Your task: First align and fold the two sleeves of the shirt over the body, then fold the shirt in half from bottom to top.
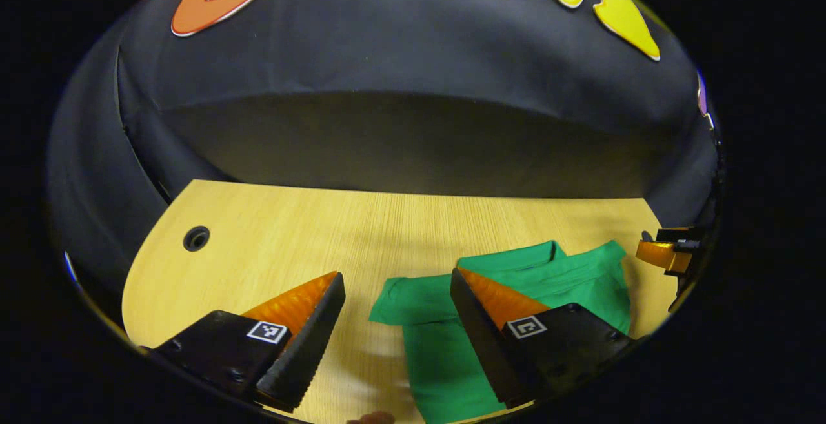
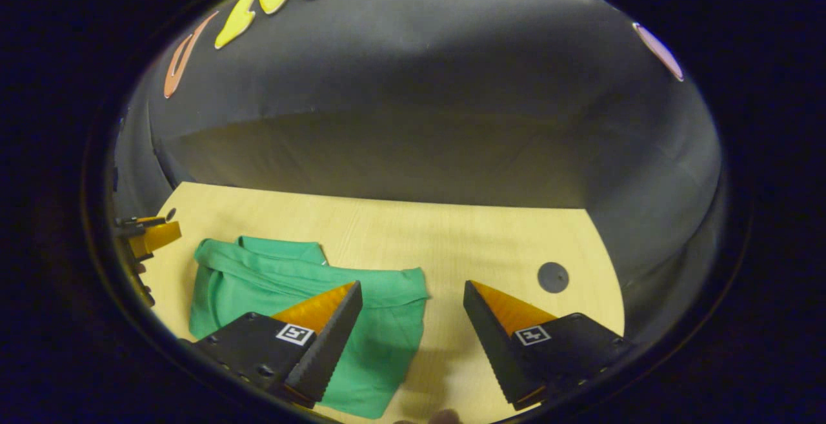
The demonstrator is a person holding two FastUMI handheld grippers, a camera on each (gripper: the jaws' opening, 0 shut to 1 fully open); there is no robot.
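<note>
A: Progress?

B: Early, I'd say. The shirt (image 1: 516, 308) lies flat on the table (image 1: 290, 243), collar at the far edge. In the left gripper view one short sleeve (image 1: 403, 301) sticks out sideways, not folded over the body. In the right gripper view the other sleeve (image 2: 400, 292) also spreads out to the side. So neither sleeve fold looks done, and the bottom-to-top fold is still to come. The shirt's near hem is cut off by the view edge, so I can't tell how that end lies.

A: Left gripper?

B: Left gripper (image 1: 397, 321) has its fingers wide apart, nothing between them. It hangs above the table over the outstretched sleeve; the sleeve tip sits in the gap, nearer the right finger, which covers part of the body. Not touching as far as I can tell.

A: Right one?

B: Right gripper (image 2: 413, 330) also spread wide, holding nothing. Its left finger overlaps the body, and the sleeve edge lies in the gap close to that finger; bare table under the right finger. Height above the cloth is unclear.

A: Anything else?

B: Each gripper shows small at the far side edge of the other's view. A cable hole (image 1: 196, 238) on the left, a dark cap (image 2: 553, 277) on the right, both well apart from the shirt.
</note>
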